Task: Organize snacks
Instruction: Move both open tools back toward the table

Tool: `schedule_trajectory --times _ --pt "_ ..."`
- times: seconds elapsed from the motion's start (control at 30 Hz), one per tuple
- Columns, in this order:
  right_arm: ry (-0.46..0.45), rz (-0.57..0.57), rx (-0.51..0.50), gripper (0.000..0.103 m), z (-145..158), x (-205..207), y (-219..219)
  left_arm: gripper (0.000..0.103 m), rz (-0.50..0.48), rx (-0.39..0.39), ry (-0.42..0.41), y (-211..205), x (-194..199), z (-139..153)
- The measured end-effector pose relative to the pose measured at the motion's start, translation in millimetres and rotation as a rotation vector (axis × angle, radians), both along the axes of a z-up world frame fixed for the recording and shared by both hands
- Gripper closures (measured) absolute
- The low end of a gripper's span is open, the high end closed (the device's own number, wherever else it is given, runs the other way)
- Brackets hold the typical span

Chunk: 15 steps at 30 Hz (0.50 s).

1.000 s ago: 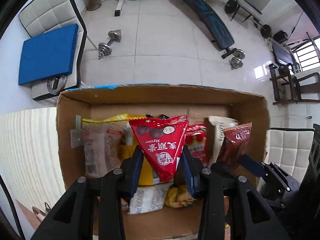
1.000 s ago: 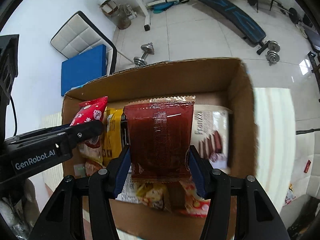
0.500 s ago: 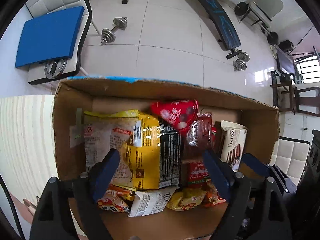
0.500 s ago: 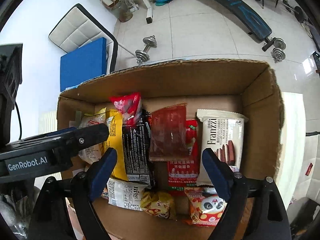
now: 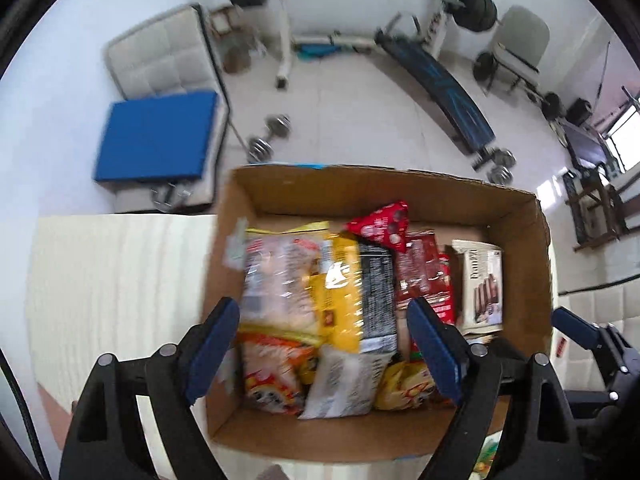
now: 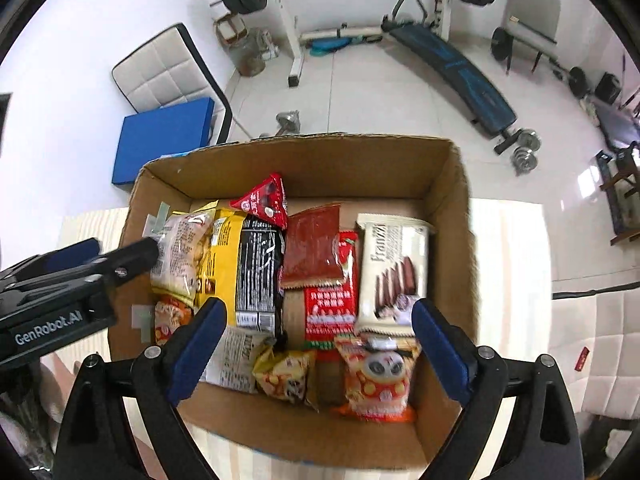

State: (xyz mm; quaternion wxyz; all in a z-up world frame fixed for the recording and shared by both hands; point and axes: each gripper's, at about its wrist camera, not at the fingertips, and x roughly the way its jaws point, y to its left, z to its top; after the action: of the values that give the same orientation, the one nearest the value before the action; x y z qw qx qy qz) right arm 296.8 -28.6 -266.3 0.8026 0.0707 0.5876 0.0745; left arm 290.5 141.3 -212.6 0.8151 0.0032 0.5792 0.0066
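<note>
Snacks fill a cardboard box [image 6: 460,216] on the pale bench [image 5: 112,280]. Left gripper [image 5: 326,340] stands apart and empty; right gripper [image 6: 318,344], jaws just opening, holds nothing above a dark-red packet [image 6: 314,246] lying flat inside, apparently just released.

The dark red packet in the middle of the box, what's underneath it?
The dark red packet partly lies on a bright red packet with white print, whose lower half shows. Bare floor of the cardboard box shows beside it. Whatever lies directly beneath stays hidden.
</note>
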Motion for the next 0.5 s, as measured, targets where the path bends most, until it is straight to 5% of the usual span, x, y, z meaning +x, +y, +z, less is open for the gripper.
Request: schedule_trajectory --times 0.3,0.5 --pt "-0.017 -0.073 0.033 0.008 5.8 -102.9 -21.7 0.017 0.093 0.017 -0.091 39.4 -100.8 16.9" --pt "0.103 -0.204 0.047 0.008 -27.1 -171.4 -72.6 0.017 0.099 0.021 -0.072 39.1 -156.4 2.5"
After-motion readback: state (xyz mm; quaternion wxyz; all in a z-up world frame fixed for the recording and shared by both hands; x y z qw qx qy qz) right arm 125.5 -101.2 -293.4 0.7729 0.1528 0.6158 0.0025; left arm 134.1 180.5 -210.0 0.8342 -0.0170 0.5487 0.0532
